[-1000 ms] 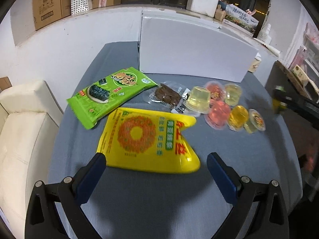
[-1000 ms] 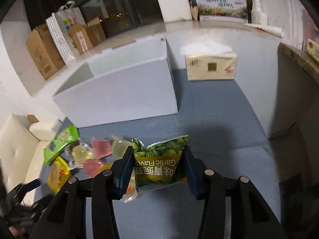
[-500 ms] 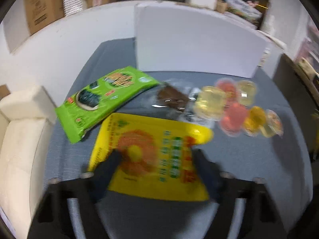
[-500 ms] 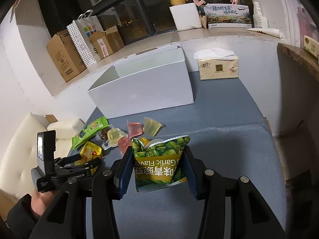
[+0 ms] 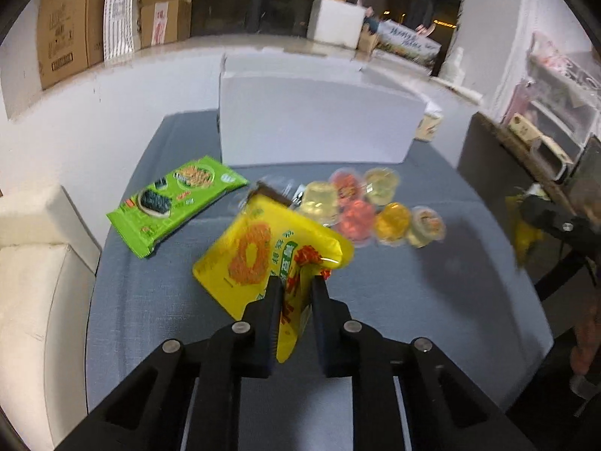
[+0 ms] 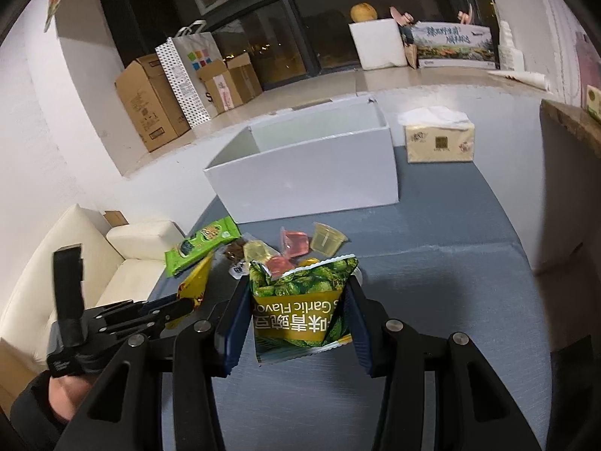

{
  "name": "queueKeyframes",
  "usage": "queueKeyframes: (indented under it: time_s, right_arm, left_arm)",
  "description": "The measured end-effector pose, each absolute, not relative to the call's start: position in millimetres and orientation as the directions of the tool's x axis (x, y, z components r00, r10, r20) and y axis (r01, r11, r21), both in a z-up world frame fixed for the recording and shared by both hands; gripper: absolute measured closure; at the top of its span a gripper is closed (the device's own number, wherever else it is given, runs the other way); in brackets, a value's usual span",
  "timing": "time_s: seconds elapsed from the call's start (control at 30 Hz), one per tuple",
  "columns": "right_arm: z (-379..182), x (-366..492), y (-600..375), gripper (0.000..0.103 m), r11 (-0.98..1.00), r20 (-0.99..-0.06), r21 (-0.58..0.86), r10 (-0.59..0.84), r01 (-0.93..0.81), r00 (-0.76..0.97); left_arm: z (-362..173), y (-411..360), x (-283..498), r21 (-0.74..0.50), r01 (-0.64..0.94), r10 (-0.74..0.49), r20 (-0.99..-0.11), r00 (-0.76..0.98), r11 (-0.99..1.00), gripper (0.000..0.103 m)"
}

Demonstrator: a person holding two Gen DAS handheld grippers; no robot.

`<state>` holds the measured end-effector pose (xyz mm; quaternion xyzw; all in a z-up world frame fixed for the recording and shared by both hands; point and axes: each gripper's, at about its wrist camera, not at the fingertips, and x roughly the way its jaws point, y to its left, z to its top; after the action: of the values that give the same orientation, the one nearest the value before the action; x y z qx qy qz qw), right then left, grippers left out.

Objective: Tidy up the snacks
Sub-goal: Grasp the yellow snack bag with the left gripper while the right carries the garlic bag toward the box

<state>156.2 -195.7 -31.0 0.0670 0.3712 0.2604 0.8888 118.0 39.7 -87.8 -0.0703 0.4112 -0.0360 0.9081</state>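
— What do we hold in the left gripper (image 5: 296, 289)?

— The yellow bag (image 5: 263, 251). Our jaws have just been closing, and now they pinch its near corner, so the bag hangs tilted with its far end low over the tabletop (image 5: 432, 293).

— And the right gripper (image 6: 296, 314)?

— It is clenched on the green bag (image 6: 300, 312) (the one with "Garlic Flavor" printed upside down), both pads pressed on its sides, clear of the tabletop.

— Where are the other snacks?

— We see the seaweed pack (image 5: 176, 203) lying flat near the left edge, a small brown packet (image 5: 272, 193) just beyond the yellow bag, and the jelly cups (image 5: 372, 206) bunched together mid-table. The white box (image 6: 308, 165) stands open at the far edge, with a tissue pack (image 6: 439, 139) just beside it at the far right corner.
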Motion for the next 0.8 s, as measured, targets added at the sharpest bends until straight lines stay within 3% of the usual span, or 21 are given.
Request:
queueKeyframes:
  time_s: [0.27, 0.8]
  right_arm:
    - [-23, 153, -190, 0.051, 0.847, -0.613, 0.309, 0.525, -0.433, 0.591]
    - [28, 185, -181, 0.051, 0.835, -0.545, 0.27, 0.543, -0.479, 0.639]
  left_arm:
    - [-67, 23, 114, -0.116, 0.081, -0.14, -0.716, 0.684, 0.99, 0.089]
    - [33, 13, 135, -0.085, 0.147, -0.169, -0.559, 0.812, 0.986, 0.089]
